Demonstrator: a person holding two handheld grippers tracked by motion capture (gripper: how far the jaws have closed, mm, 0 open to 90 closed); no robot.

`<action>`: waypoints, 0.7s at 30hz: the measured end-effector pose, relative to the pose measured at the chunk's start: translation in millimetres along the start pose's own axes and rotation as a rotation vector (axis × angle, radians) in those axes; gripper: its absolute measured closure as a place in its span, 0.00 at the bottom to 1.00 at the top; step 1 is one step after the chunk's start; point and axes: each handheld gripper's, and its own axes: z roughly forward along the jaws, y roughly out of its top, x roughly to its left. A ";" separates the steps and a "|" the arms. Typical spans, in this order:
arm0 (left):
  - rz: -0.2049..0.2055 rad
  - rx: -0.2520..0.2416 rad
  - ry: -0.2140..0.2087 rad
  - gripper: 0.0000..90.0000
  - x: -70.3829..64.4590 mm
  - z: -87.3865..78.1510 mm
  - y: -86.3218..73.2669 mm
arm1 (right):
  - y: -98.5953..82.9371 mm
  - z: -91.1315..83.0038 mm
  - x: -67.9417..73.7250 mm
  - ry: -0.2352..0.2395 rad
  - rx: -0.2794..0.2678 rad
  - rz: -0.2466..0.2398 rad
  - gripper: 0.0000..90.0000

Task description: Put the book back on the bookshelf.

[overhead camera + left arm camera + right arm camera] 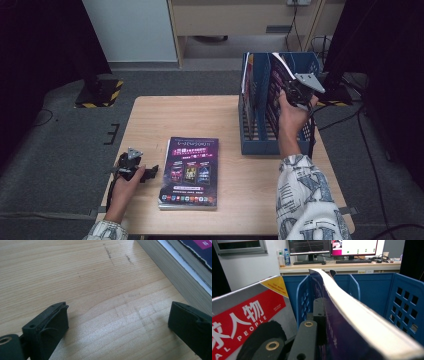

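A stack of purple-covered magazines (189, 172) lies flat on the wooden table (200, 115), front centre. My left gripper (151, 171) rests on the table just left of the stack, open, with bare wood between its jaws (117, 315); the stack's edge (175, 272) runs past at the right. A blue file rack (260, 142) stands at the table's back right. My right gripper (294, 94) is raised over the rack, shut on a thick purple magazine (352, 315) that stands in a slot. One jaw presses its cover; the other is hidden behind it.
A grey and red magazine (249, 312) stands in the rack's neighbouring slot at the left. The rack's perforated blue walls (404, 302) surround the held magazine. Beyond the table are a desk with monitors (332, 246) and dark floor with cables.
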 end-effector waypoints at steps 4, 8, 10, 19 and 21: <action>0.000 0.000 0.000 0.02 0.0 0.0 0.0 | -5.7 2.7 -2.8 0.001 0.001 0.008 0.91; 0.000 0.000 0.001 0.02 -0.2 0.0 0.0 | -10.6 5.8 -4.0 0.004 0.002 0.015 0.92; 0.000 0.001 0.001 0.02 -0.2 0.0 0.0 | -13.2 6.9 -3.0 0.009 0.003 0.014 0.92; 0.001 0.000 0.000 0.02 -0.5 0.0 0.1 | -23.5 8.4 4.5 0.025 0.010 -0.004 0.91; 0.002 0.000 -0.001 0.02 -0.7 0.0 0.1 | -25.1 7.2 4.6 0.029 0.008 0.000 0.91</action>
